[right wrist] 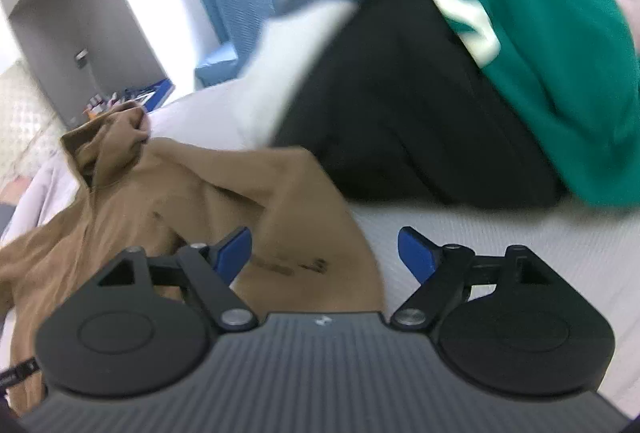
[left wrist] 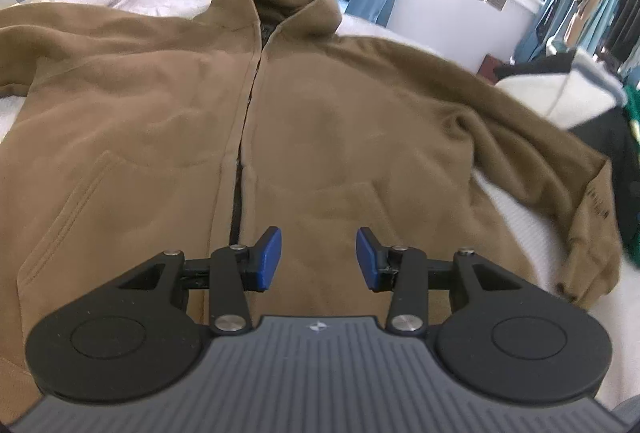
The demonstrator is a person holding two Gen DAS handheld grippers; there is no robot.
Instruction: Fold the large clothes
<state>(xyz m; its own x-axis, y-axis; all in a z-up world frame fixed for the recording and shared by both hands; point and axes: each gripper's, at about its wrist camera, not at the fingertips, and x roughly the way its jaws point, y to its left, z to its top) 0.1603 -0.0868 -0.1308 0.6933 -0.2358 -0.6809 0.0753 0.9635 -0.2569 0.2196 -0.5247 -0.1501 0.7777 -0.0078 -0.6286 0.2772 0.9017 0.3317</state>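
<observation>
Both the left gripper (left wrist: 318, 259) and right gripper (right wrist: 324, 253) hang open, empty, above the brown hoodie (left wrist: 168, 105).

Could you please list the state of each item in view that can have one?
Brown hooded jacket: spread flat, front up, unfolded.
Jacket sleeve: lying out to the side.
Left hand-held gripper: open, empty.
Right hand-held gripper: open, over the sleeve cuff.
Green garment: heaped on black clothing.

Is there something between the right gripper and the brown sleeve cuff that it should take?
Nothing visible blocks it. The right gripper is open above the brown jacket's sleeve cuff. The black garment and green garment lie farther away.
</observation>
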